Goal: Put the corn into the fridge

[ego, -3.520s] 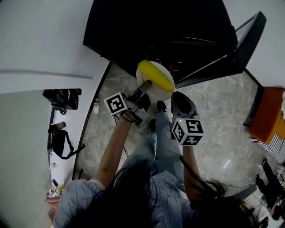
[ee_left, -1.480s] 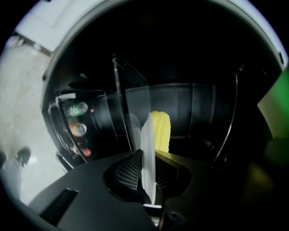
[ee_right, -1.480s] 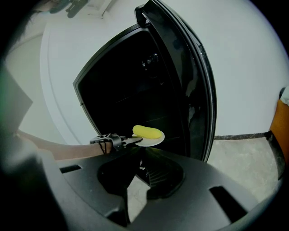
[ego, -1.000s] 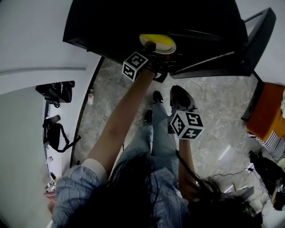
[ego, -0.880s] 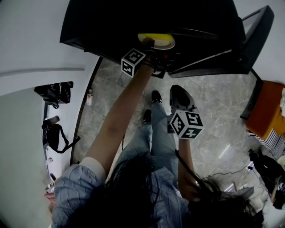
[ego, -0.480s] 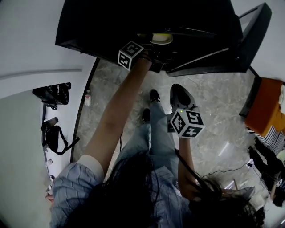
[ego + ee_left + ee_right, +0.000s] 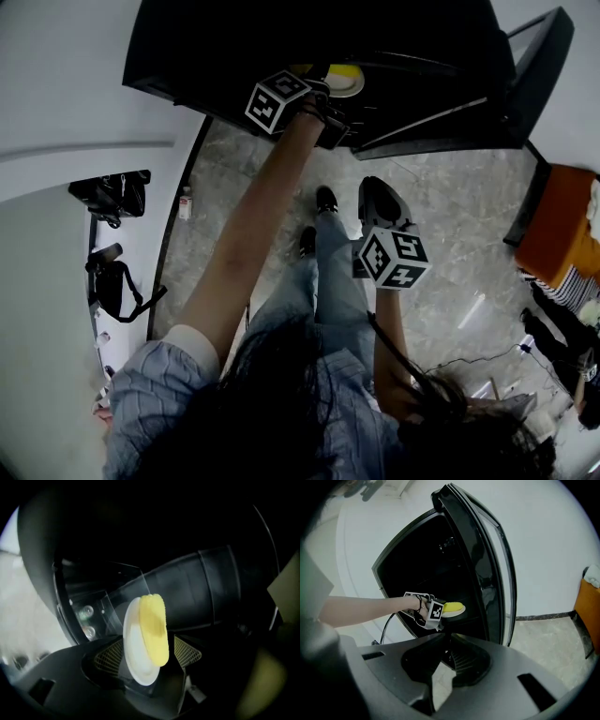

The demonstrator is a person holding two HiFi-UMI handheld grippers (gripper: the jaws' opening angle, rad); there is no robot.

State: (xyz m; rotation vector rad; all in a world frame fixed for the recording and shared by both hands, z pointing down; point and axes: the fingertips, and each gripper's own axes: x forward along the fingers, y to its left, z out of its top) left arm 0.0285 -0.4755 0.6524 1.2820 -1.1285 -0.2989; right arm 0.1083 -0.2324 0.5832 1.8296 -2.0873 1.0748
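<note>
Left tool (image 7: 149, 653) reaching into the open black fridge (image 7: 419, 550), jaws opening around a white plate (image 7: 132, 656) carrying yellow corn (image 7: 154, 627), right tool (image 7: 449, 641) closed, empty, outside

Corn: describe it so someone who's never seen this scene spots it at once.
Find the black fridge with its door swung open. In its dark interior is a white plate, and the corn lies on it: a yellow cob, the only yellow thing in there.

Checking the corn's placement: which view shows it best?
Left gripper view: the corn sits large and central on its white plate. Right gripper view shows it small; head view only a yellow sliver.
</note>
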